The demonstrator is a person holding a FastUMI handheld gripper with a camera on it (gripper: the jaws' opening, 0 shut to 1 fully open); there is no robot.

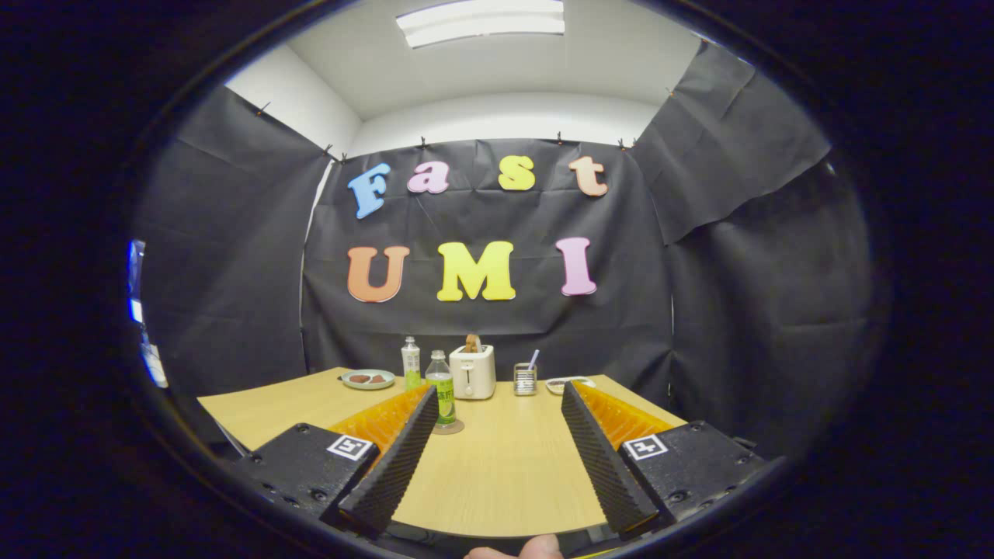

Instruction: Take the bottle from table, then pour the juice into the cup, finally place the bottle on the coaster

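**Bottle sits on its coaster, fingers wide and empty**

Risk first, as I see it from my end. The gripper [497, 458] hangs spread wide with nothing between its fingers, and the juice bottle [443, 397] stands upright just beyond the left finger's tip, on a round coaster [448, 427]. The bottle looks tall and narrow on a small disc, so if I swing left or forward that finger could clip it and tip it. I'm guessing it's placed and my job is done, but I can't make out any juice level in the cup [525, 380], so I won't swear to the pour.

A second bottle [410, 362] stands close behind the first; a knock could take both.

Now the surface: a pale wooden table [497, 473], smooth, bare in front of the fingers. Along the far edge sit a plate of food [367, 379], a white toaster [472, 371] with something poking from its slot, the cup with a straw, and a small dish [567, 383]. Black cloth walls on three sides, white ceiling, one strip light [481, 22] overhead.
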